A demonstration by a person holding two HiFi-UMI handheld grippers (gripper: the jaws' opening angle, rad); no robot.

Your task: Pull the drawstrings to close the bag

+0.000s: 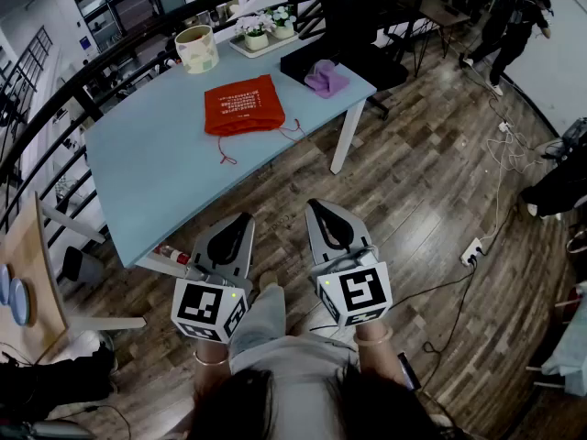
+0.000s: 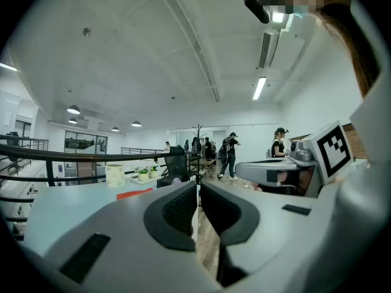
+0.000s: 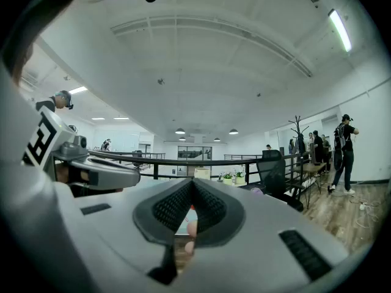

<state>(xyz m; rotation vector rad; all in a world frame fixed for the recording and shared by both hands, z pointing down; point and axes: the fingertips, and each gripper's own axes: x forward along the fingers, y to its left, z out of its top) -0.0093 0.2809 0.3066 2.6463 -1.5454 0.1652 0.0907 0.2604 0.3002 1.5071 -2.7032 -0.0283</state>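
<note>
Drawstring closing not yet begun. Red bag (image 1: pixel 243 105) lying flat and untouched on light blue table (image 1: pixel 138 168), mouth apparently toward the near edge, two thin red drawstrings (image 1: pixel 223 150) trailing loose across the tabletop. Left gripper (image 1: pixel 241 218) and right gripper (image 1: pixel 317 205) held low over wooden floor (image 1: pixel 413 200), short of the table's near edge and well apart from the bag. Left jaws closed to a thin slit with nothing between; right jaws pressed fully together, likewise empty. Everything left to do: reaching the table, pinching each cord, pulling outward to gather the mouth shut. White print in several lines on the bag, too small to read. Black-and-white square markers on each gripper's cube (image 1: pixel 209 310); no legible brand anywhere.
</note>
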